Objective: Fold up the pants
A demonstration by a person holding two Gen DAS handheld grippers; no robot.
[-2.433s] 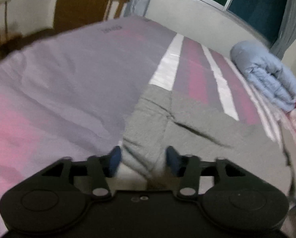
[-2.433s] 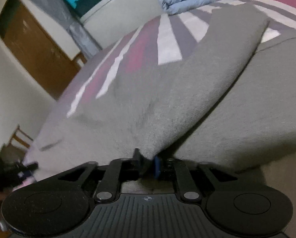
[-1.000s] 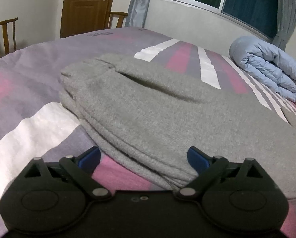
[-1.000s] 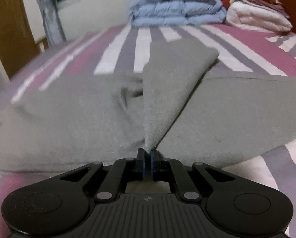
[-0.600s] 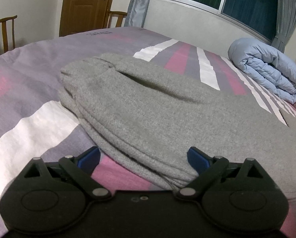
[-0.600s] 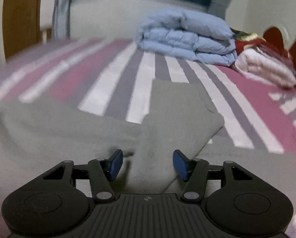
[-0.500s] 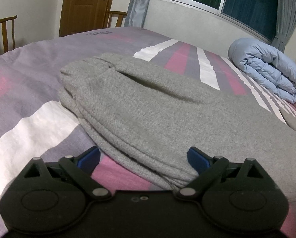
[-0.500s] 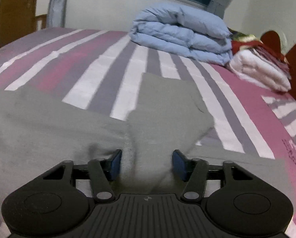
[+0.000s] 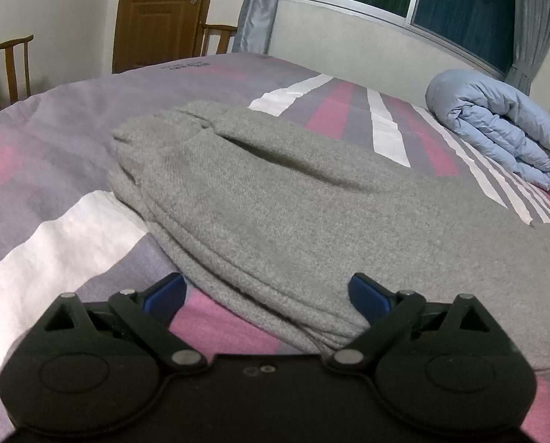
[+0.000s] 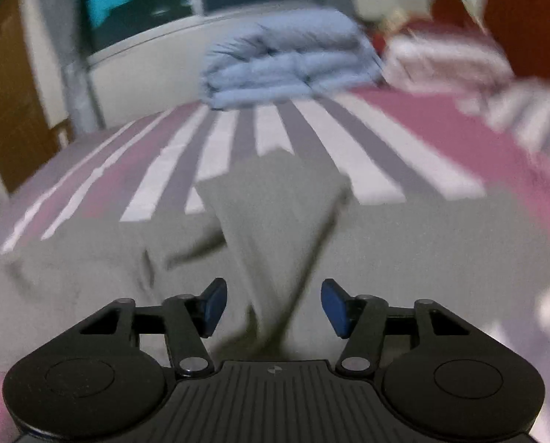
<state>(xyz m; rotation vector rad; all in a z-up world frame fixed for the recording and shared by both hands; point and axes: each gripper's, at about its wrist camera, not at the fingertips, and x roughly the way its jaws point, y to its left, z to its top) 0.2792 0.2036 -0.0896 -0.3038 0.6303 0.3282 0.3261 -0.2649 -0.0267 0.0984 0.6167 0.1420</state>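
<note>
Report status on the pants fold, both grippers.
Left gripper open, nothing gripped. Right gripper open, jaws just opened, flap released. Gray pants flat on striped bed, partly folded. Nothing in the way.

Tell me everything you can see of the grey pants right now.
The grey knit pants lie on the striped pink, purple and white bedspread, soft and fleecy-looking, stacked in several layers with rounded folded edges at the near side. In the right wrist view, which is blurred, one narrow flap lies folded across the rest. Neither hand-held gripper grips them: the left stands wide open, and the right has just been opening, the flap's end loose between its pads.
</note>
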